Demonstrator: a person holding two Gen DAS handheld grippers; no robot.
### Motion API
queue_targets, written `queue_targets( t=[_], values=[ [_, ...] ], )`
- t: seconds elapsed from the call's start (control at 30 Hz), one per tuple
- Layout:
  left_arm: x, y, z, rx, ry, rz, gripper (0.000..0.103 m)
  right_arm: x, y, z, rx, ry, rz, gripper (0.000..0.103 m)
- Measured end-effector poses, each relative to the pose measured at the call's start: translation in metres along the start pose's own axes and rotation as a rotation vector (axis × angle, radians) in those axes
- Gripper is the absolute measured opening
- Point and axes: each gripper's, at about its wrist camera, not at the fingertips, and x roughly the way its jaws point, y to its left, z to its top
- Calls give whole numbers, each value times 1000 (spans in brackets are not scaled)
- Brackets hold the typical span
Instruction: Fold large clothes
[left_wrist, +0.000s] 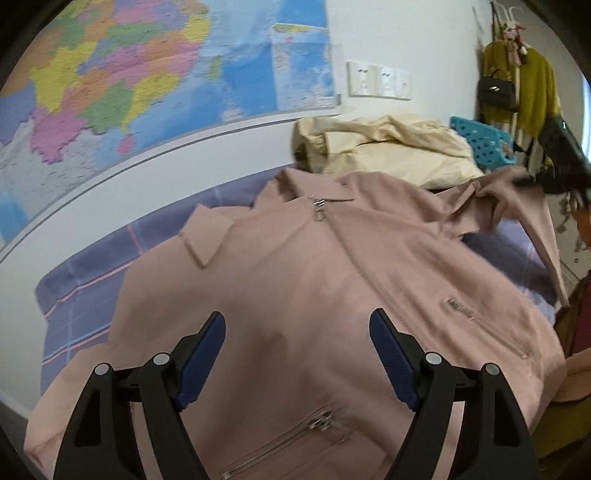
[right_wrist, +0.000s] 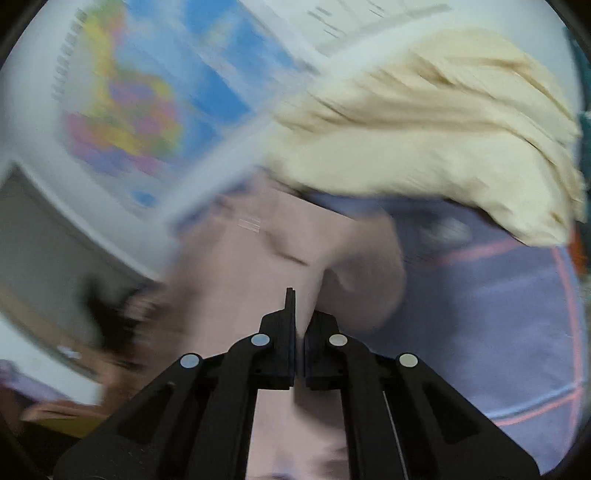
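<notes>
The left wrist view looks down close over the pink jacket (left_wrist: 295, 280), facing the wall map (left_wrist: 129, 74); the right wrist view, blurred, sits closer still. Both share jacket, map and cream garment (right_wrist: 443, 147).

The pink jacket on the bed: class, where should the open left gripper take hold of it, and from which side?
Probably the near-left hem corner of the pink jacket, approached from the left edge. The fabric ends there over the purple bedsheet, so a finger could slide under. The left gripper hovers open over flat cloth; the right gripper is pinching the sleeve.
</notes>
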Motion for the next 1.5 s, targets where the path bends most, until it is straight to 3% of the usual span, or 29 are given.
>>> queue_targets(
  t=[0.17,0.3,0.33,0.37,0.43,0.5,0.7,0.8,0.9,0.93,0.97,1.0,1.1,1.2,1.33,1.43,1.5],
  values=[
    [-6,5,17,-54,-56,-141,77,18,66,35,-21,-21,246,4],
    [-20,20,22,-115,-118,-230,81,81,116,52,-58,75,355,14],
    [-22,23,22,-127,-120,-239,81,105,125,51,-69,123,351,30],
    [-23,26,21,-138,-119,-251,82,122,131,50,-77,160,343,58],
    [-22,29,13,-151,-97,-238,83,164,137,42,-92,259,263,67],
    [-18,30,5,-152,-57,-229,84,177,134,39,-106,294,228,64],
    [10,10,-12,-119,53,-279,84,135,89,38,-175,162,49,66],
    [29,1,-5,-99,97,-294,84,140,63,12,-172,236,-31,67],
    [42,-2,3,-87,106,-314,84,157,48,-20,-227,311,-170,67],
    [44,-3,5,-86,109,-319,84,161,46,-28,-246,328,-199,51],
    [46,-4,7,-85,112,-320,84,164,46,-36,-279,336,-224,20],
    [47,-4,8,-86,112,-318,84,163,49,-40,-300,342,-228,5],
    [42,1,9,-92,105,-305,84,142,75,-42,-337,307,-88,3],
    [28,17,8,-126,72,-301,84,124,97,-46,-300,282,133,3],
    [10,40,6,-178,40,-249,84,160,126,-70,-274,390,338,3],
    [-3,48,0,-192,40,-237,84,185,140,-82,-271,463,396,11],
    [-8,47,-5,-188,47,-236,84,197,151,-91,-341,504,347,15]
  ],
)
